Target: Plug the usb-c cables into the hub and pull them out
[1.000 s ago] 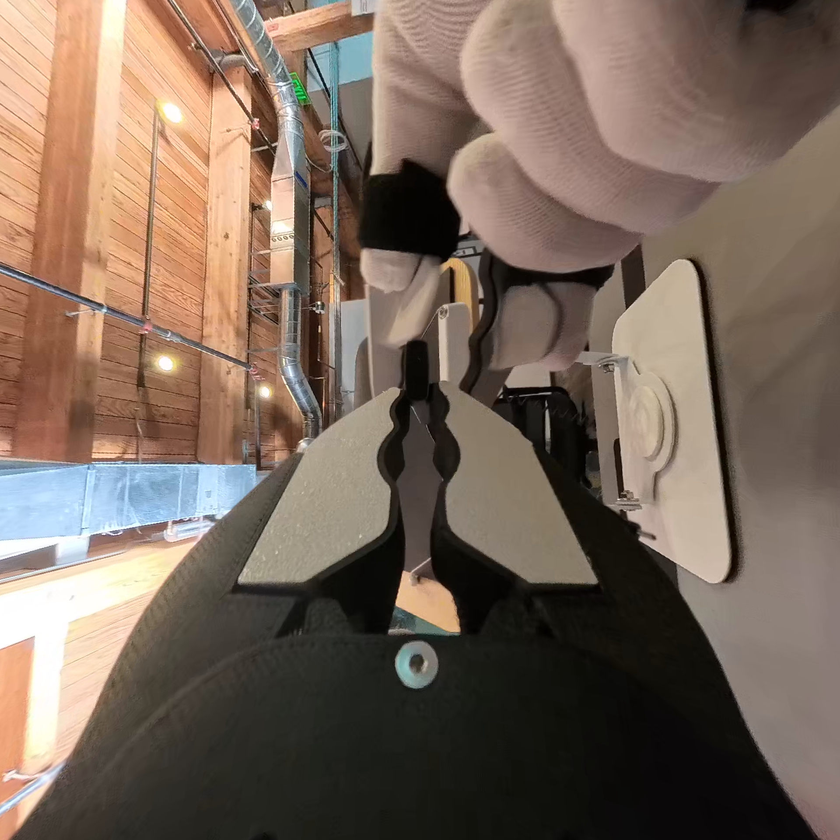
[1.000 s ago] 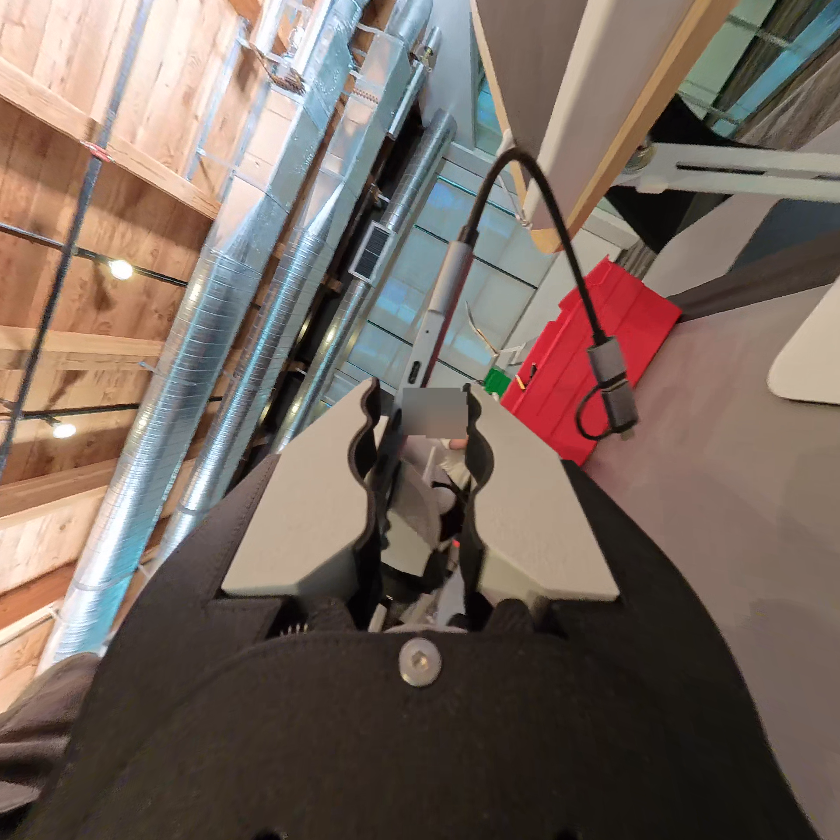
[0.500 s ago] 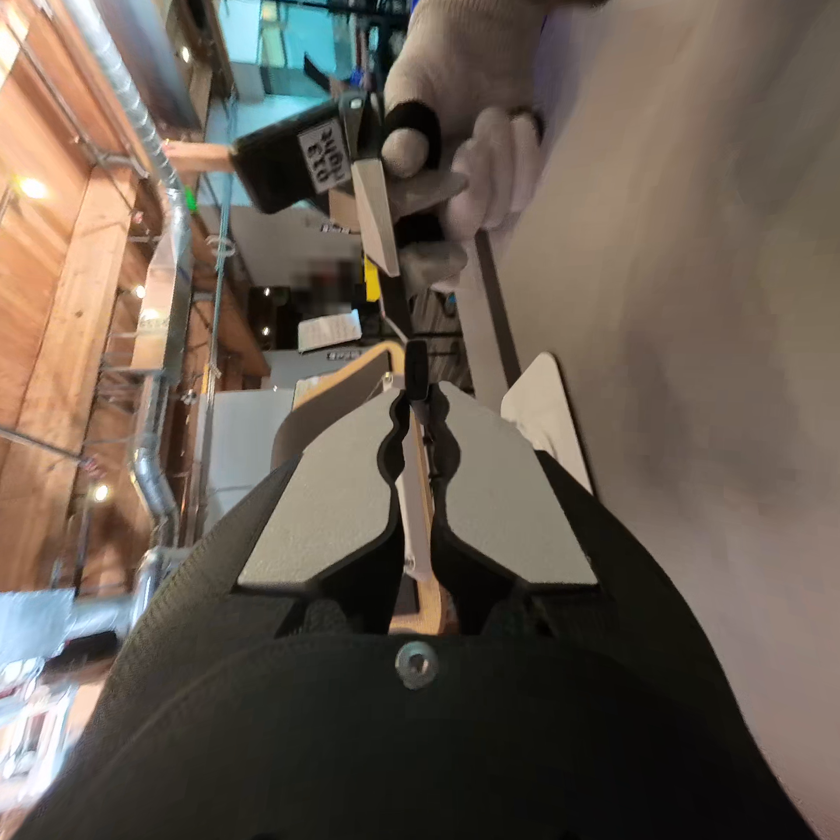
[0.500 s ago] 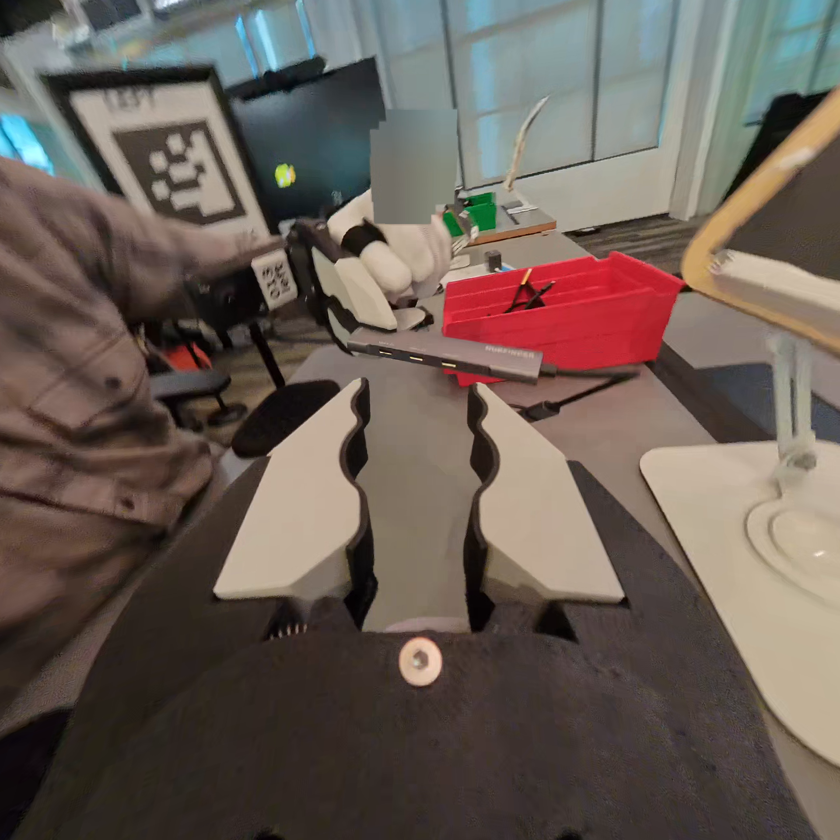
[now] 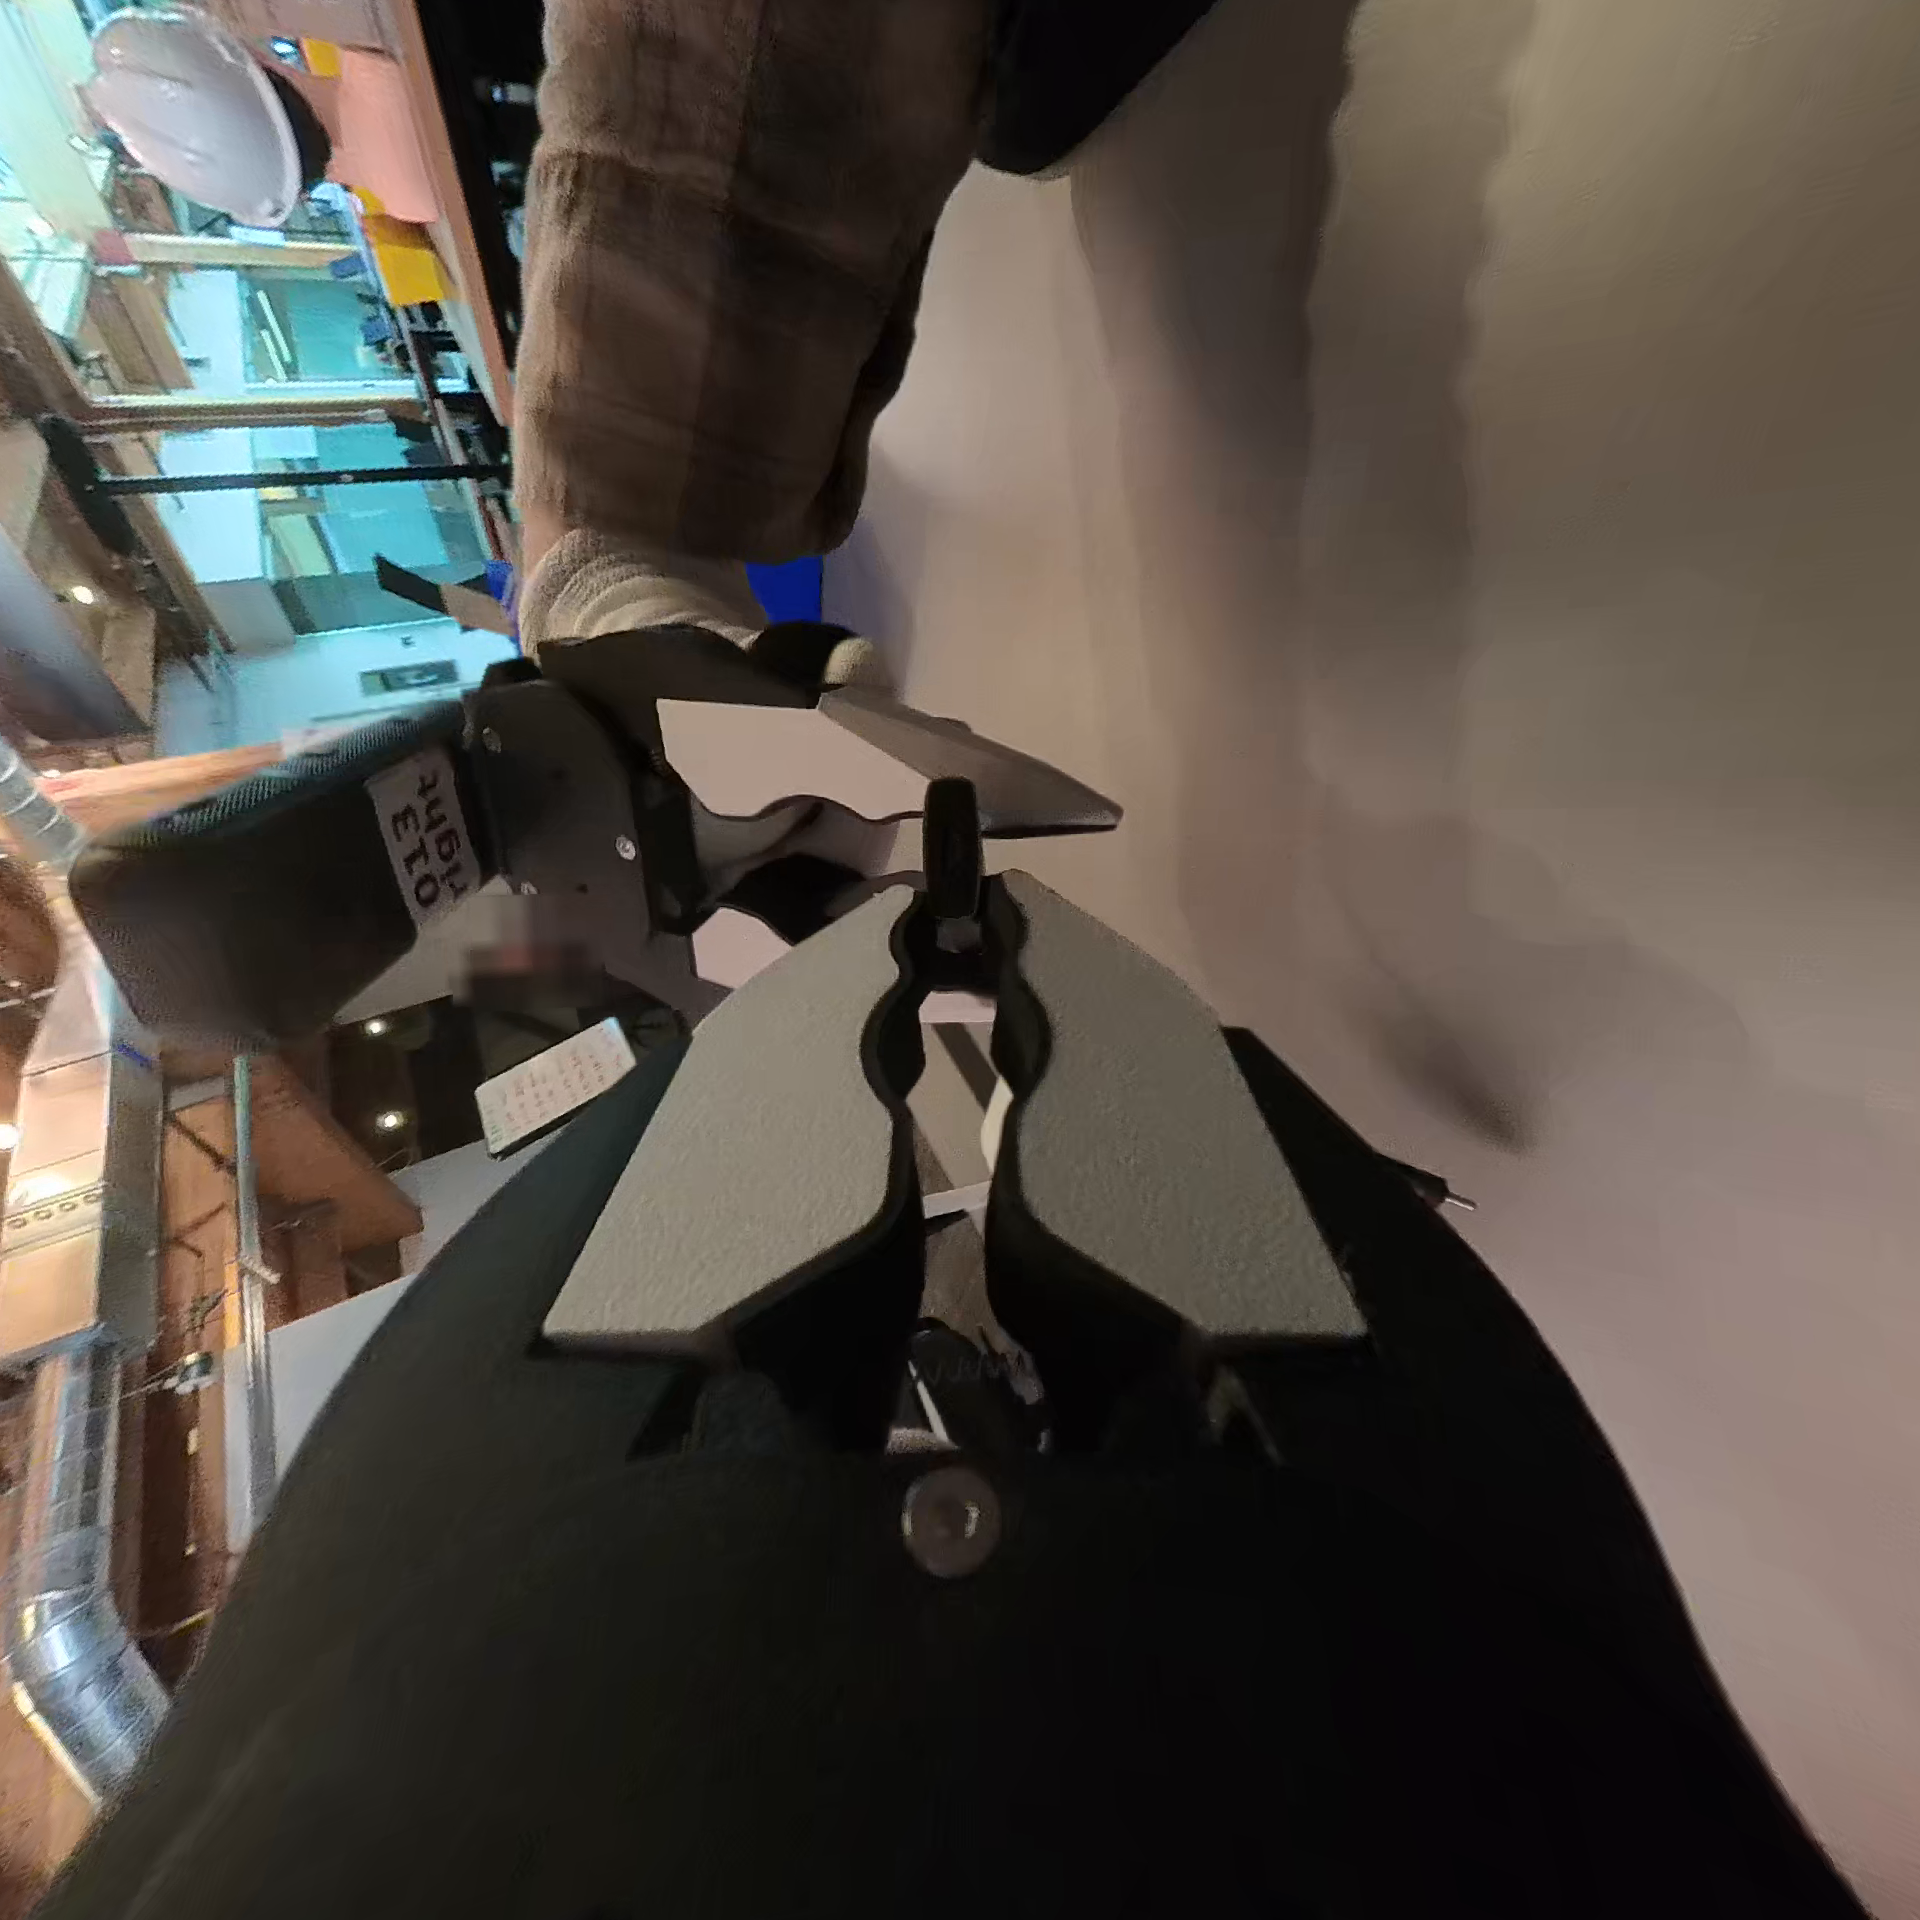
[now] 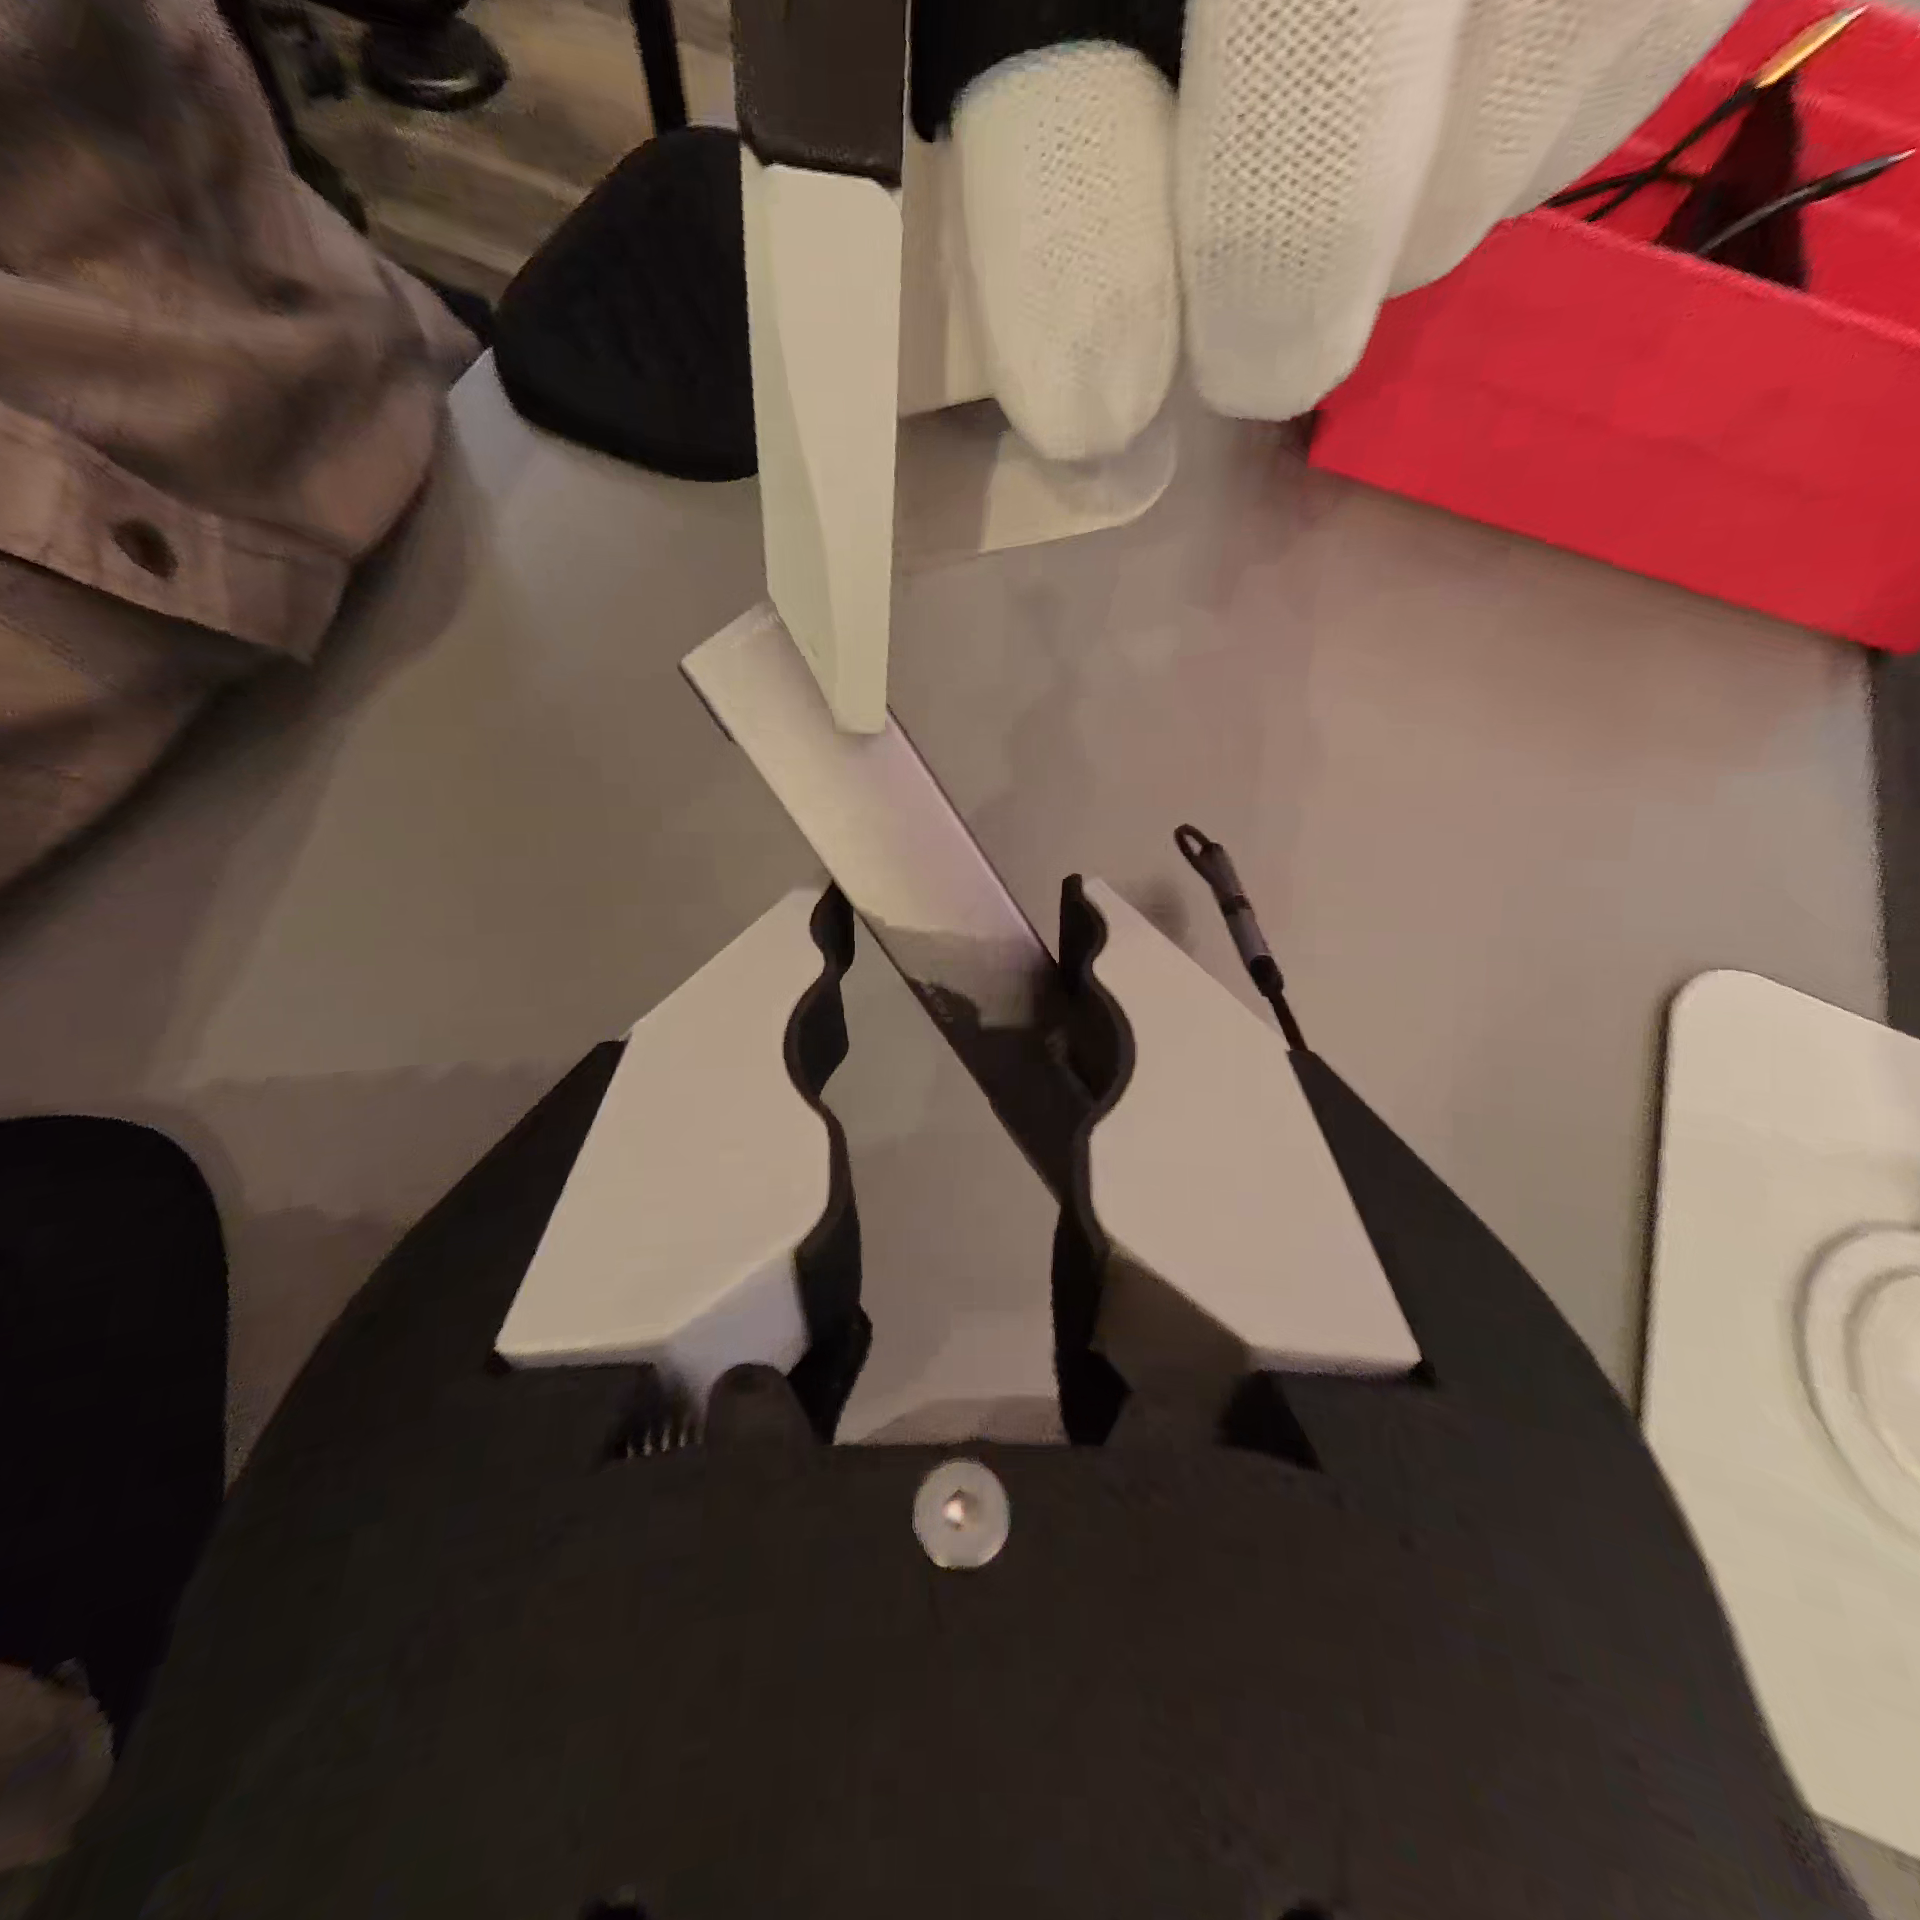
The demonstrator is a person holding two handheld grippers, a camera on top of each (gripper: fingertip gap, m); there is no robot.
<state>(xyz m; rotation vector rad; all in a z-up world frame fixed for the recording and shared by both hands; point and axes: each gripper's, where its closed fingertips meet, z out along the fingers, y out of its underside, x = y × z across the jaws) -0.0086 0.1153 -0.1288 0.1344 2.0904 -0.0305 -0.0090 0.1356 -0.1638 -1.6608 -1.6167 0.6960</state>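
While the left gripper (image 5: 954, 920) fingers pinched one end of the grey hub (image 6: 831, 748), the right gripper (image 6: 953, 894) fingers stood open around its other end. A cable (image 6: 1236, 925) lay on the table (image 6: 520, 831) nearby. The right gripper had a white sticker (image 5: 421, 836) with writing.

table: grey top (image 6: 520, 883), matte, fills most of both views
bin: red plastic (image 6: 1621, 416), at the table's far right edge
ductwork: silver metal pipe (image 5: 62, 1621)
wall: wood-clad (image 5: 197, 1174), small round lights
windows: pale blue-green glazing (image 5: 301, 499)
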